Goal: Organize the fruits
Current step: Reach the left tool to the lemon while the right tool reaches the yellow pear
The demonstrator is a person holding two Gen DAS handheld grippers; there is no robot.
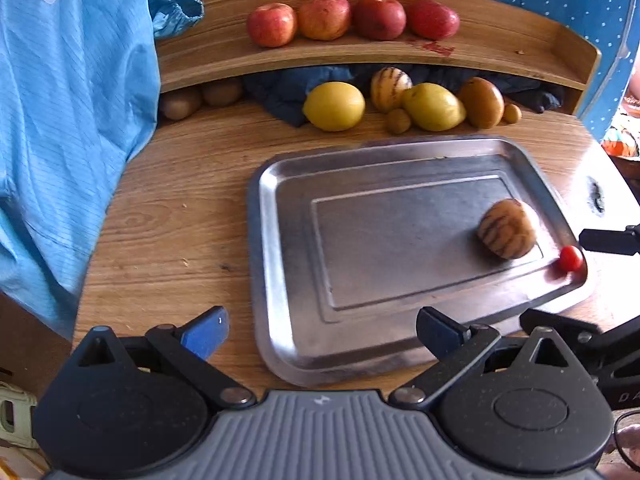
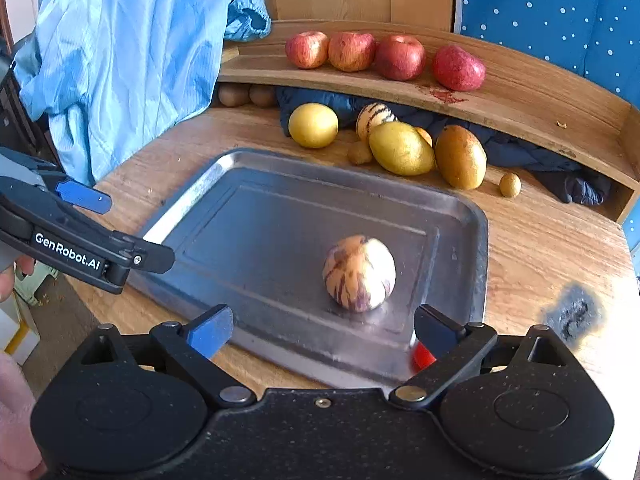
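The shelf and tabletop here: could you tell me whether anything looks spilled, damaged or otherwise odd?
Yes. A red smear stains the shelf beside the rightmost apple, like spilled juice or pulp. A dark scorch-like patch marks the table right of the tray.

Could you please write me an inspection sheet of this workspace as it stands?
Surface: wooden table, burn-like dark mark near its right edge.
Job's things: metal tray holds one striped melon and a cherry tomato in its corner; four apples on the shelf; lemons and other fruits lie behind the tray.
Clutter: dark cloth under the shelf; red stain on the shelf.
Grippers: left gripper open, empty; right gripper open, empty.
Cables: nothing seen.
Surroundings: blue garment hanging left; dotted blue panel right.
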